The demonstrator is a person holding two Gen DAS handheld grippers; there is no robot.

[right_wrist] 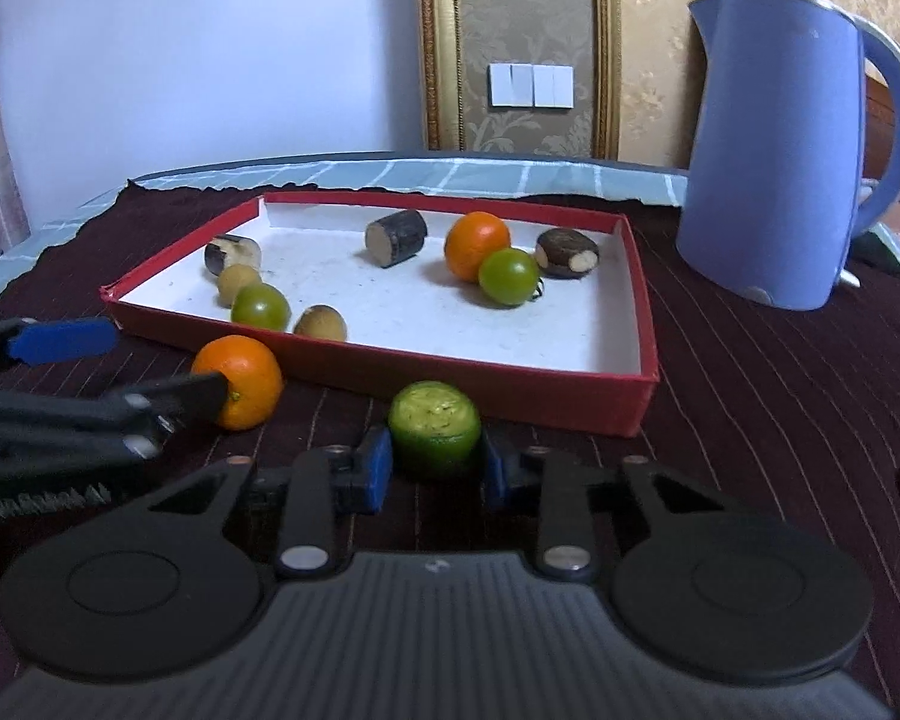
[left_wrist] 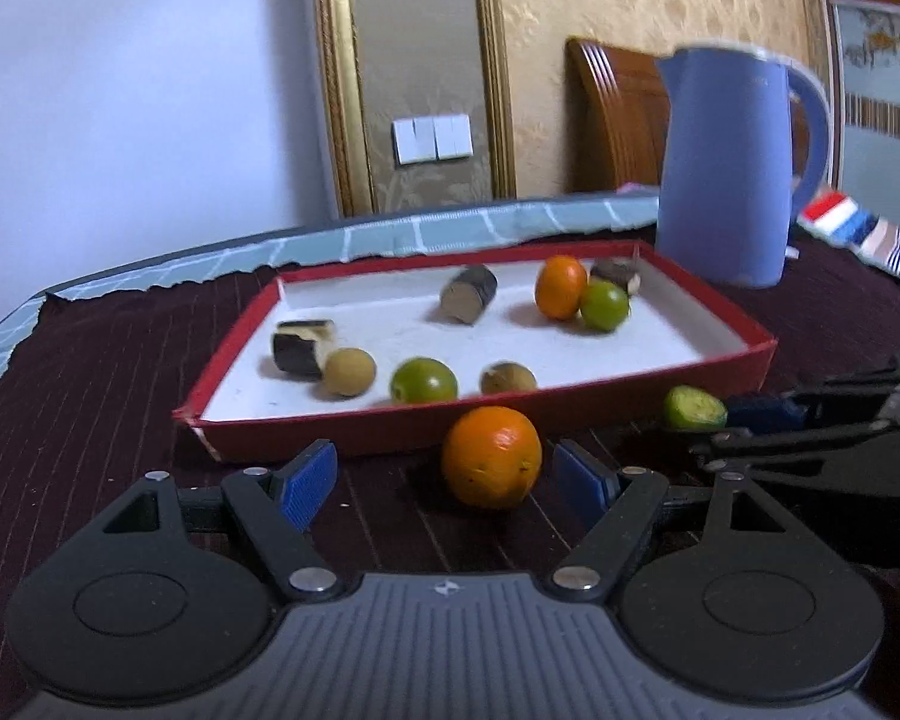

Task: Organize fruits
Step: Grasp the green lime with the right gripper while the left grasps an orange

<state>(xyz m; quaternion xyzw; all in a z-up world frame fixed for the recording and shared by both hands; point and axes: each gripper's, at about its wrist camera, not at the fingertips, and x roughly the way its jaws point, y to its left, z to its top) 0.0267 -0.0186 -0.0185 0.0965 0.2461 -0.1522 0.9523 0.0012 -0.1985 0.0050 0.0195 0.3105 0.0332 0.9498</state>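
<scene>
Right gripper (right_wrist: 435,471) pinches the cut green fruit (right_wrist: 435,435) on the cloth at the tray's (right_wrist: 570,402) near edge; left gripper (left_wrist: 444,483), spread, brackets the orange (left_wrist: 491,456). Next: lift into tray.

A cut green fruit (right_wrist: 435,435), its pale pulpy face turned upward, is clamped between the blue pads of the right claw (right_wrist: 433,468) on the dark striped cloth. A whole orange (left_wrist: 491,456) is seen between the spread fingers of the left claw (left_wrist: 447,480), untouched by either pad. Just beyond both claws a shallow red tray (right_wrist: 570,399) with a white floor is set. In it, nearest the claws, two tan round fruits (right_wrist: 321,323) and a green one (right_wrist: 260,306) are lined along the near wall. Farther back a second orange (right_wrist: 476,245) is touched by another green fruit (right_wrist: 508,276), and three dark stubby cut pieces (right_wrist: 396,237) are scattered.
</scene>
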